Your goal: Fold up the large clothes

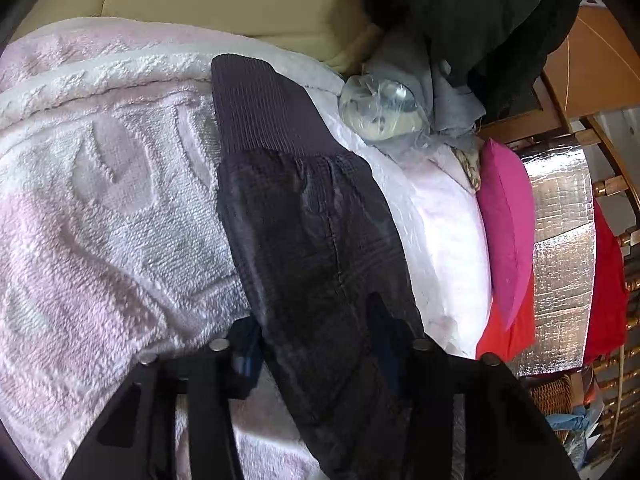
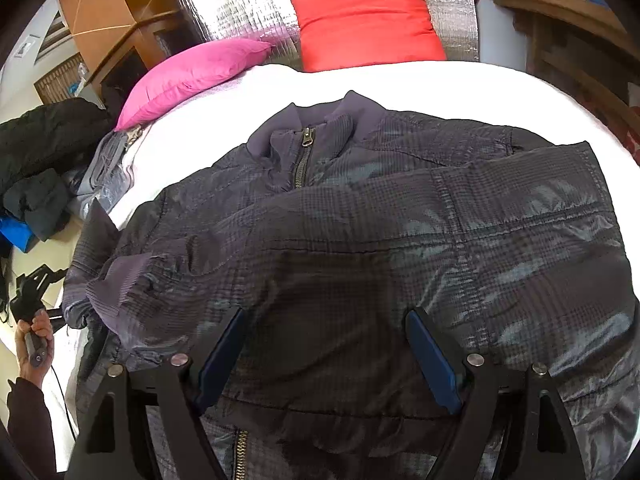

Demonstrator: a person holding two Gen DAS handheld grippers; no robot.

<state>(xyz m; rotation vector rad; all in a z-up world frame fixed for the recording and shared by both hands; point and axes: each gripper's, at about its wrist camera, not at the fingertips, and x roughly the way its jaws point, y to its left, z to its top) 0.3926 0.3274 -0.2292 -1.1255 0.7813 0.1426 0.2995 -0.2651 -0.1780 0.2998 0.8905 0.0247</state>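
The dark checked quilted jacket (image 2: 360, 240) with ribbed collar and brass zip lies front-up across the white-covered bed (image 2: 460, 84), collar toward the head end where a magenta pillow (image 2: 192, 76) and a red cushion (image 2: 368, 24) sit; one sleeve is laid across the chest, which I judge to be the first fold, made to narrow the garment; the right tool (image 2: 326, 356) hovers over the lower front with its blue pads well apart and nothing between them, probably ready to pin or lift the hem; at the bed's left edge the left tool (image 1: 316, 344) has the other sleeve (image 1: 304, 208) between its partly closed fingers, ribbed cuff (image 1: 256, 104) lying over a pale pink towel (image 1: 100, 200); whether the pads actually press the cloth I cannot tell.
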